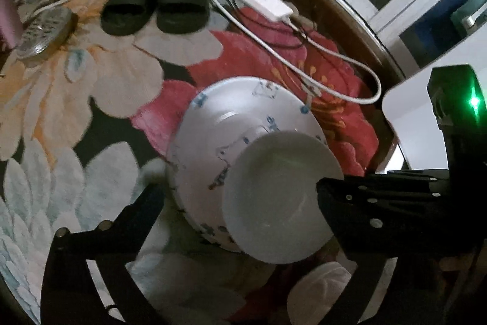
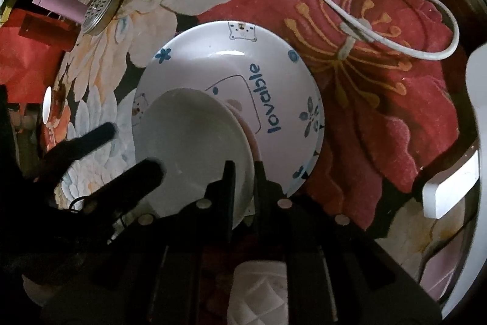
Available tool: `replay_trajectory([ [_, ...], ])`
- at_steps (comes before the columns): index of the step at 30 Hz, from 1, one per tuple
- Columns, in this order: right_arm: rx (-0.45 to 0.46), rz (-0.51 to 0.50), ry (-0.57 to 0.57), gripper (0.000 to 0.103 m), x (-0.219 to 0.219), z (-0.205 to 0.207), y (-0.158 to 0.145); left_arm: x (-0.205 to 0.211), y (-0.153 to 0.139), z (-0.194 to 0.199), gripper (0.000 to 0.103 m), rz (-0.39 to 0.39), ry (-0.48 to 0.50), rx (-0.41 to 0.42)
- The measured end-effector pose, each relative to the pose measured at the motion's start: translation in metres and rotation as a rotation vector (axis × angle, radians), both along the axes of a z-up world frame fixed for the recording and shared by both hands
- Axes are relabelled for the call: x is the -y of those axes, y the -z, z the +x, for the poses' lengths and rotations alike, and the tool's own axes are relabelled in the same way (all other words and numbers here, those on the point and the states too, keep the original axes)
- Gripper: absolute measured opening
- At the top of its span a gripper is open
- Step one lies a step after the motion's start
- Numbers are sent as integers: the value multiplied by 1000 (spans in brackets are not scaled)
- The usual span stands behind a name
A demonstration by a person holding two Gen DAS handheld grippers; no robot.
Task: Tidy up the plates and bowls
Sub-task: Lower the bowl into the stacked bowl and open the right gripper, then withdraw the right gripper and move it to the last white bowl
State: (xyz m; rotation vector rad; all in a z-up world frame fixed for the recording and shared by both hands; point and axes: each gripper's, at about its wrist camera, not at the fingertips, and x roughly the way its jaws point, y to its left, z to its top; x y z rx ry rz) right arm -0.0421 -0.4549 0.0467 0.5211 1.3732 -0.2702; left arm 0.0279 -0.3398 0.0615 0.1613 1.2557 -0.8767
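Gripping the near rim of the plain white bowl [image 2: 194, 148], the right gripper [image 2: 243, 172] has its two fingers closed narrow, one on each side of the rim, at the lower centre of the right wrist view. The bowl sits low over the printed "lovable" plate [image 2: 243, 75], which lies flat on the floral rug [image 2: 380, 111] in the middle of the frame; whether bowl and plate already touch I cannot tell, since the bowl hides its own underside.

The left gripper [image 1: 234, 197] stands wide: one finger at the lower left, the other at the right edge of the left wrist view, where it overlaps the bowl's right rim without clearly clamping it. The plate lies straight ahead of both grippers, the right one nearer and carrying the load, so I judge the placing turns on lowering the bowl centred on the plate.

The left wrist view is motion-blurred, smearing the plate's pattern. A white object at the bottom edge of each view is cut off and unidentifiable.
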Motion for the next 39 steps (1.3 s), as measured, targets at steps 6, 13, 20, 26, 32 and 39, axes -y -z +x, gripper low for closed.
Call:
replay_trajectory([
  [6,11,-40,-24,37,-4,2,-13,-23,-4,13,102,11,-73,34],
  [13,56,-152,-57,77,-15,9,-31,-54,-3,32,102,28,-176,48],
  [20,52,-150,-62,92,-25,14,-28,-76,0,37,102,56,-207,65],
  [26,53,-157,-69,94,-36,18,-27,-95,-2,40,102,67,-218,74],
  [32,61,-152,-102,95,-55,27,-26,-117,-4,46,102,74,-247,81],
  [39,65,-151,-149,95,-79,39,-24,-146,-2,55,102,84,-286,85],
])
